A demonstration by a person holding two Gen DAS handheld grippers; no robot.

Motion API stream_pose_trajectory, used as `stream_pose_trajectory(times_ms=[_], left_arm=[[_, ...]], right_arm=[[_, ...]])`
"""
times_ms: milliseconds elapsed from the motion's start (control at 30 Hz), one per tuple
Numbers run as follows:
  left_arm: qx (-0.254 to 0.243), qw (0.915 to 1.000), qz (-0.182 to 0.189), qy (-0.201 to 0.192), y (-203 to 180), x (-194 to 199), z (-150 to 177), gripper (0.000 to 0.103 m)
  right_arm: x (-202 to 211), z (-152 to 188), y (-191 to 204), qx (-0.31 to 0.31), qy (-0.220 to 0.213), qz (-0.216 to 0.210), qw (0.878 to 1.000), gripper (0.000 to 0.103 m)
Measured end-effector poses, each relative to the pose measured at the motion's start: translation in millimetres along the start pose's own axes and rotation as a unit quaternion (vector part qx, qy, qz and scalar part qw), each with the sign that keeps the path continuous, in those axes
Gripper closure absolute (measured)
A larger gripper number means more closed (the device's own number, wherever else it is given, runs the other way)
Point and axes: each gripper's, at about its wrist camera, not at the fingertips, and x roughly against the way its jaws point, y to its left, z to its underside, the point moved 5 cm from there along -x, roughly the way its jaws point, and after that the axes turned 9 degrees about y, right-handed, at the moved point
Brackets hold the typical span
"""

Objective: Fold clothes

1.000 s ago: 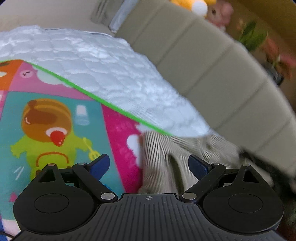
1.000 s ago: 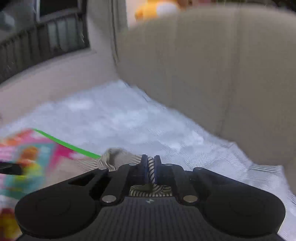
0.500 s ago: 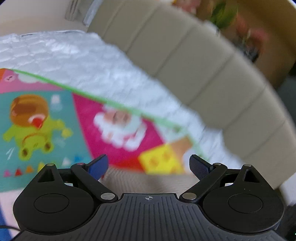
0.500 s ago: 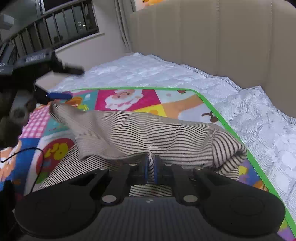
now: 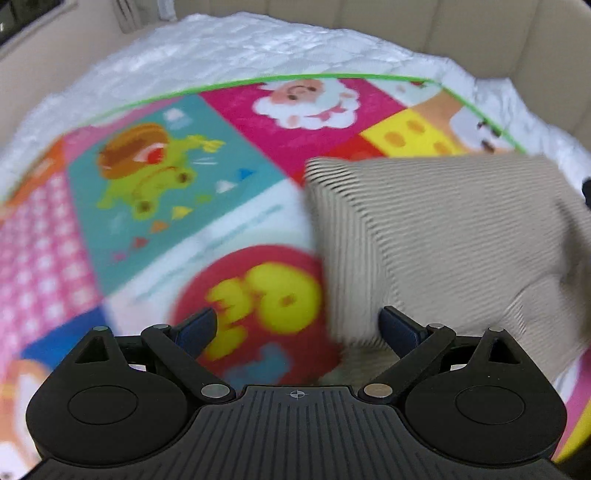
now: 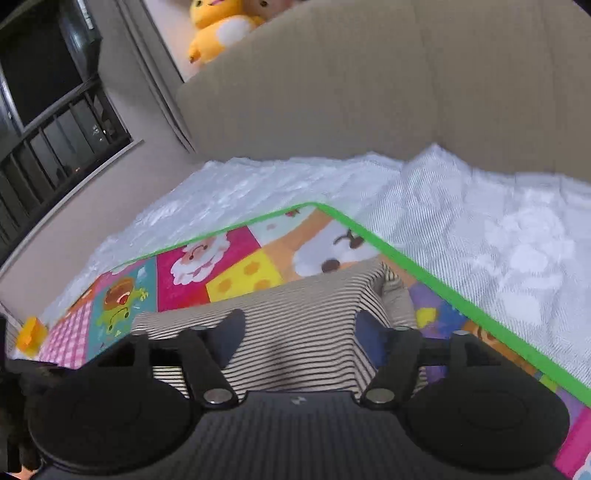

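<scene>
Striped garment (image 6: 291, 306) on play mat (image 6: 236, 273), headboard (image 6: 369, 92) behind, perhaps loose between opening right jaws; left jaws spread.

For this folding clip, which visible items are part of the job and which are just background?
Part of the job:
striped garment
right gripper, jaws opening, not gripping it
left gripper, open

Just there:
play mat
white quilt
beige headboard
yellow plush toy
small yellow block

You had a cartoon mat (image 6: 258, 266) spread over the white quilt (image 6: 498, 251), its green-edged corner near the beige headboard (image 6: 369, 92); yellow plush toys (image 6: 218, 26) sat behind it.
</scene>
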Motion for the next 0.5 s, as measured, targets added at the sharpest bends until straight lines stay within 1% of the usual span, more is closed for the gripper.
stream_pose_trajectory(times_ms=[67,133,167,200,233,267,300,333,400,467,500], left_arm=[[0.004,0.9996,-0.028,0.0,15,15,10,0.006],[0.009,0.9985,-0.053,-0.004,30,31,19,0.006],[0.017,0.9981,-0.058,-0.011,37,42,22,0.006],[0.031,0.9979,-0.053,-0.021,44,54,25,0.006],[0.046,0.9975,-0.043,-0.034,50,65,26,0.006],[0.063,0.9965,-0.02,-0.05,52,76,27,0.006],[0.08,0.9945,0.006,-0.067,52,84,26,0.006],[0.095,0.9916,0.033,-0.082,51,91,25,0.006],[0.116,0.984,0.087,-0.103,40,93,19,0.006],[0.116,0.9803,0.121,-0.105,22,83,11,0.006],[0.111,0.9803,0.129,-0.101,12,74,7,0.006]], right_arm=[[-13,5,-6,-0.006,0.029,0.001,1.0,0.032],[-22,12,-8,-0.002,0.053,0.016,0.998,0.032],[-26,15,-8,0.001,0.064,0.024,0.998,0.031],[-27,19,-6,0.01,0.07,0.031,0.997,0.03],[-27,22,-3,0.023,0.073,0.039,0.996,0.025],[-27,25,2,0.038,0.078,0.046,0.995,0.021],[-27,29,8,0.053,0.085,0.052,0.994,0.011],[-27,34,14,0.068,0.093,0.056,0.992,0.004],[-28,45,25,0.104,0.099,0.076,0.987,0.004],[-27,54,34,0.143,0.096,0.104,0.98,0.004],[-25,56,37,0.156,0.092,0.114,0.977,0.004]])
